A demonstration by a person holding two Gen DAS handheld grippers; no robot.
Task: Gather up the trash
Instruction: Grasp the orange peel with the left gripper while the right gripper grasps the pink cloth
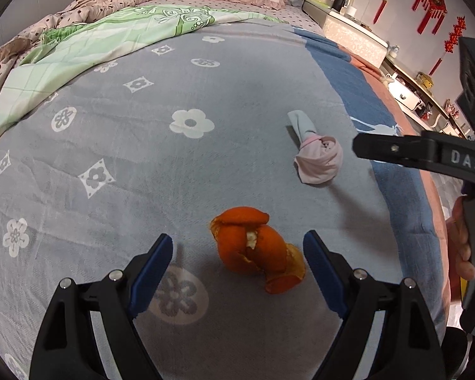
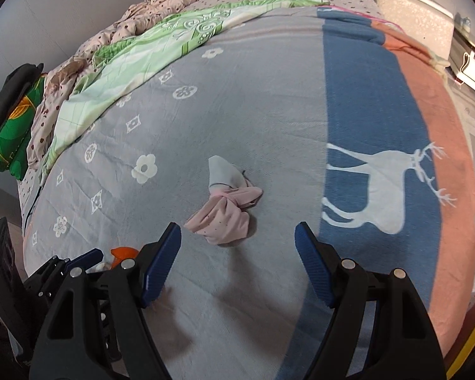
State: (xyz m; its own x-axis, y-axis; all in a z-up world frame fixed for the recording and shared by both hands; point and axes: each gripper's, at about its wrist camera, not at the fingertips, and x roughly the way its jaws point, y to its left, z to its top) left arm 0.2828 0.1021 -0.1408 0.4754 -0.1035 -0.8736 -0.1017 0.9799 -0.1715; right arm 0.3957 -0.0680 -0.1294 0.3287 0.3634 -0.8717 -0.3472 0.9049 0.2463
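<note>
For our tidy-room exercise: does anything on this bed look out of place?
Yes. An orange peel lies on the grey blanket, food scraps where bedding belongs. Beyond it sits a knotted pink-and-grey cloth bundle, also stray.

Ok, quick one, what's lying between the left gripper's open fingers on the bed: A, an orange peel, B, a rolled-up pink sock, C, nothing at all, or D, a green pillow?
A: in the left wrist view the orange peel lies on the grey blanket between the open fingers of the left gripper, untouched; the pink sock bundle lies further off.
</note>
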